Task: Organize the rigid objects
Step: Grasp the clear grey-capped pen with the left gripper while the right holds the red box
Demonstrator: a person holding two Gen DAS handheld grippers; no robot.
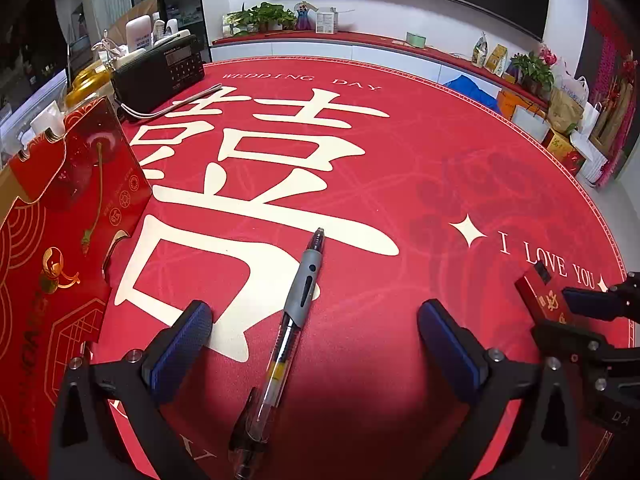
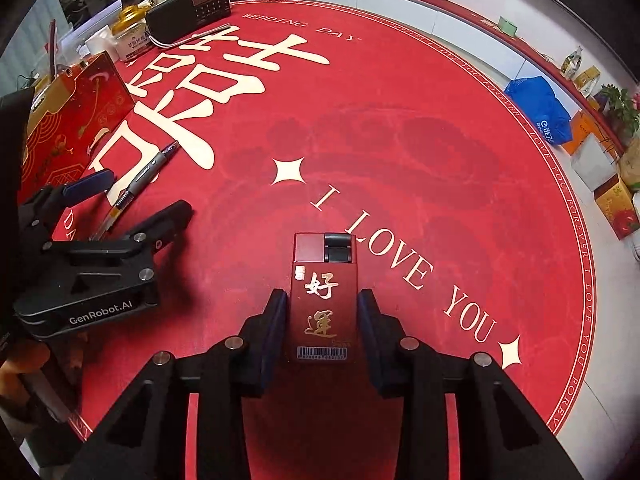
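Right hand-held gripper [image 2: 322, 332] clamped on red lighter [image 2: 322, 300]; left hand-held gripper [image 1: 316, 344] spread apart, astride pen [image 1: 288, 320] on surface [image 1: 400, 184].

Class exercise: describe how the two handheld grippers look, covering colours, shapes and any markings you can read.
Both the left gripper and the right gripper are matt black, with angular frames, silver round bolts and blue ribbed pads. The left one's body reads "GenRobot.AI" in white. No cables or sleeves show.

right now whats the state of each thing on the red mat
pen: lying flat between the open left gripper jaws, untouched
red lighter: lying flat, right gripper jaws shut on its sides
red gift box: standing at the mat's left edge
radio: at the far edge, antenna lying out
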